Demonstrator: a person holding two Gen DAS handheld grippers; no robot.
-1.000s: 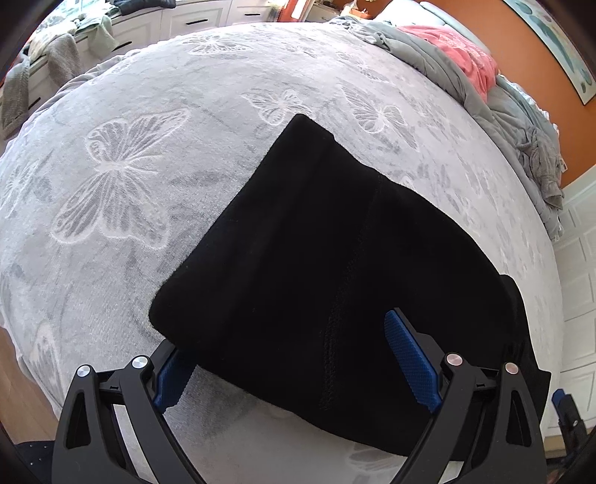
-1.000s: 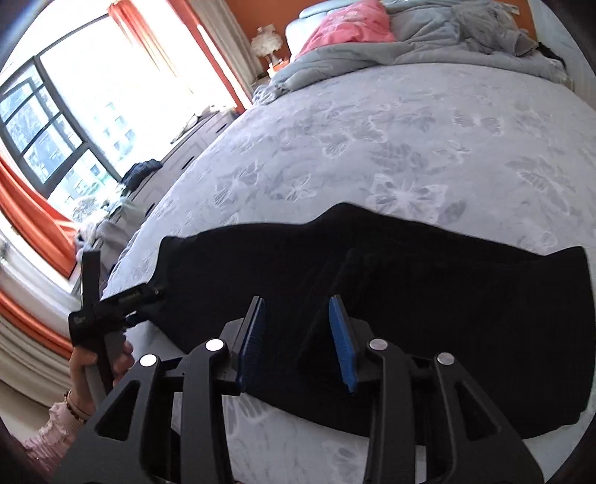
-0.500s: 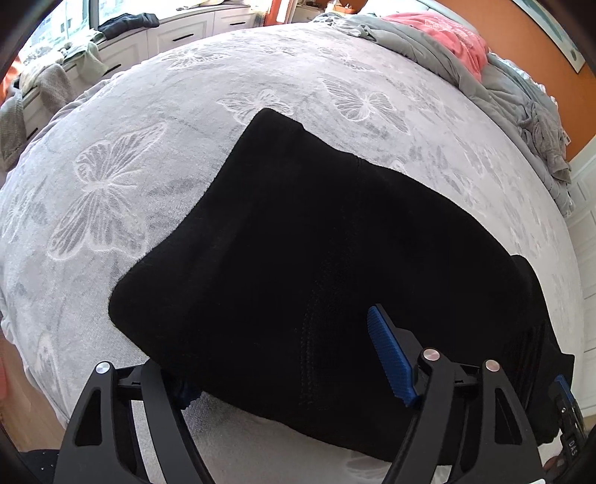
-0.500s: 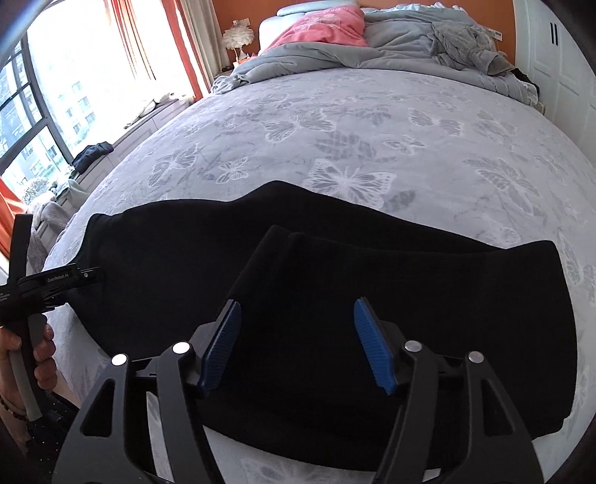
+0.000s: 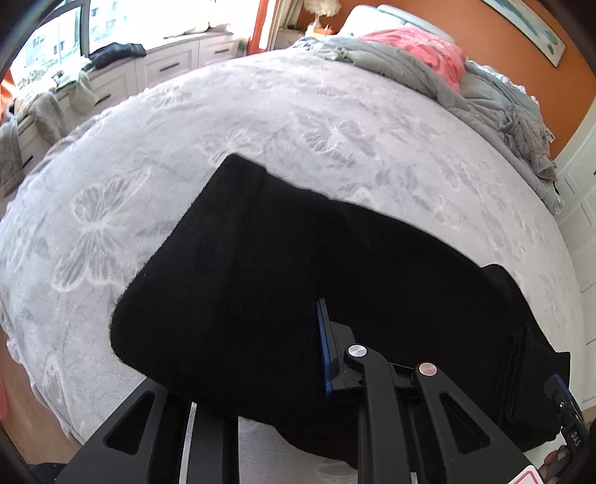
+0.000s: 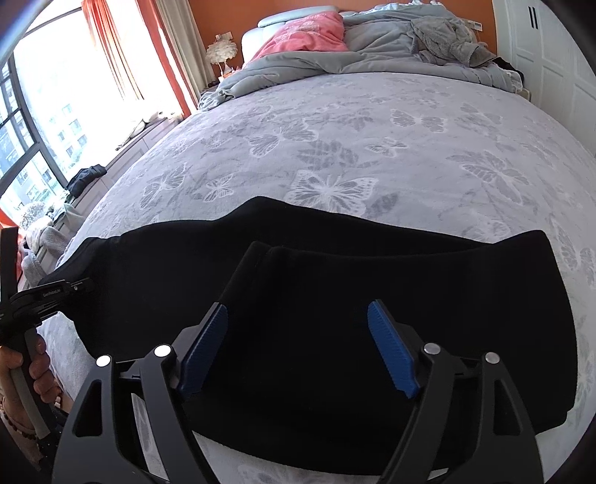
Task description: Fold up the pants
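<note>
Black pants point(image 6: 335, 298) lie folded lengthwise along the near edge of a butterfly-print bed point(image 6: 372, 130), long axis left to right. The left gripper point(image 5: 290, 353) is closing on their hem; the right gripper point(image 6: 298, 346) is opening, pads clear of the cloth.

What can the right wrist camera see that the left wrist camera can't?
Only the right wrist view shows the person's hand holding the left gripper's handle, a big window, and the right gripper with its jaws opening above the cloth. Only the left wrist view shows the left gripper closing on the pants' near edge, and a framed picture. Both show the black pants, butterfly bedspread and pink pillow.
</note>
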